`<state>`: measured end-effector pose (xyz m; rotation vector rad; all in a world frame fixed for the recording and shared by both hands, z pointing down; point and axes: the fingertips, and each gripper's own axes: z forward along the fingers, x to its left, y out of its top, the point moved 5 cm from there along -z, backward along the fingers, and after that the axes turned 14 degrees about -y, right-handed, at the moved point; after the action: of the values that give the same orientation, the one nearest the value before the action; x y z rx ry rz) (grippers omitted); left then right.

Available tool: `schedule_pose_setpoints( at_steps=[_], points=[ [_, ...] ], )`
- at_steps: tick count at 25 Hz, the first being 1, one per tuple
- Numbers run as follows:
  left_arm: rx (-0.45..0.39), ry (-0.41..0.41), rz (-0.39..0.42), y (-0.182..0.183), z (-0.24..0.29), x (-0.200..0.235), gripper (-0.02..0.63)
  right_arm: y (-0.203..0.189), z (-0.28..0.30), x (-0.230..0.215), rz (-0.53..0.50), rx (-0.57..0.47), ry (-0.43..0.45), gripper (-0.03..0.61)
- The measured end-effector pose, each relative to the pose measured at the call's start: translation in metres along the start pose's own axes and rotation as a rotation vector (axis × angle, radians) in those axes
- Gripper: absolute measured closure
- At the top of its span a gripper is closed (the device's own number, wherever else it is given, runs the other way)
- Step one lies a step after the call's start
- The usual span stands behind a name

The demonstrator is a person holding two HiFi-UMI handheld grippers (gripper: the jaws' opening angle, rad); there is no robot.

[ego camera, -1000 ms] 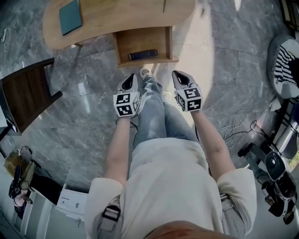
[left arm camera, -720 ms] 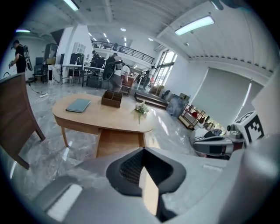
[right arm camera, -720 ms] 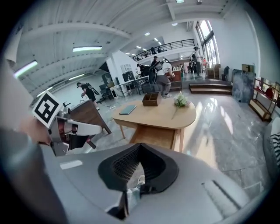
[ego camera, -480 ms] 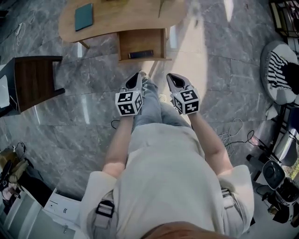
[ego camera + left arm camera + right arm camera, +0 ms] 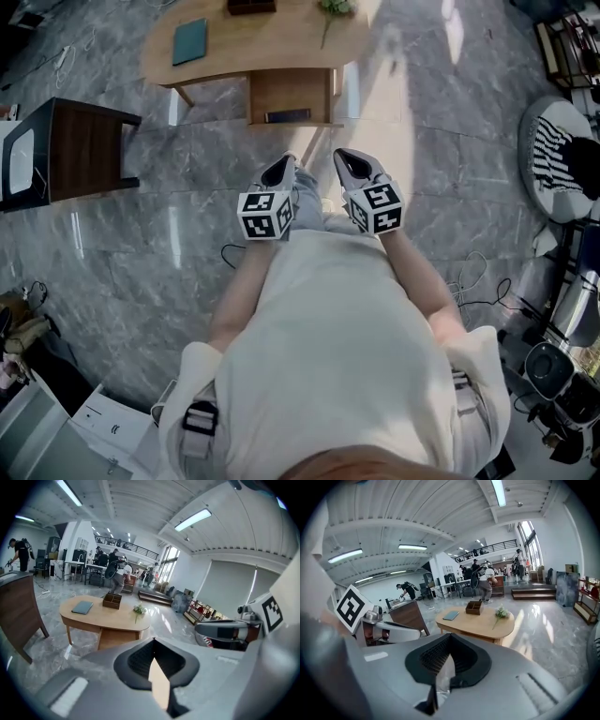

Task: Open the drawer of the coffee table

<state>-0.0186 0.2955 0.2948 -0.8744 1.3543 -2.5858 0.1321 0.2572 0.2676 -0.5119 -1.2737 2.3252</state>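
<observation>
The oval wooden coffee table (image 5: 253, 47) stands at the top of the head view, and its drawer (image 5: 289, 98) is pulled out toward me with a dark flat object (image 5: 288, 115) inside. My left gripper (image 5: 286, 160) and right gripper (image 5: 343, 154) hover side by side in front of my body, well back from the drawer and touching nothing. Both are shut and hold nothing. The left gripper view looks over its closed jaws at the table (image 5: 105, 616) from a distance. In the right gripper view the table (image 5: 476, 620) also lies far ahead.
On the tabletop lie a teal book (image 5: 189, 41), a small wooden box (image 5: 251, 6) and a flower sprig (image 5: 330, 9). A dark wooden side table (image 5: 84, 150) stands at the left. Cables (image 5: 469, 272) and equipment (image 5: 562, 366) lie at the right. People move about in the background.
Both grippers have risen and drawn back from the open drawer, still shut. The table now looks smaller and farther away in the head view.
</observation>
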Motion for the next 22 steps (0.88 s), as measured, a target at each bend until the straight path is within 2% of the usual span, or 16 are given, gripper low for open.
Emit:
schedule_pose_setpoints(
  at_steps=[4,12,22],
  points=[
    [-0.037,0.006,-0.008,0.007,-0.013,-0.014,0.612,0.004,-0.019,0.0,-0.019,-0.02,0.016,0.577],
    [-0.088,0.016,0.027,0.022,-0.032,-0.032,0.612,0.008,-0.041,0.003,-0.028,-0.064,0.033,0.577],
    [-0.107,0.016,0.031,0.015,-0.038,-0.036,0.612,0.01,-0.046,0.013,-0.075,-0.101,0.047,0.578]
  ],
)
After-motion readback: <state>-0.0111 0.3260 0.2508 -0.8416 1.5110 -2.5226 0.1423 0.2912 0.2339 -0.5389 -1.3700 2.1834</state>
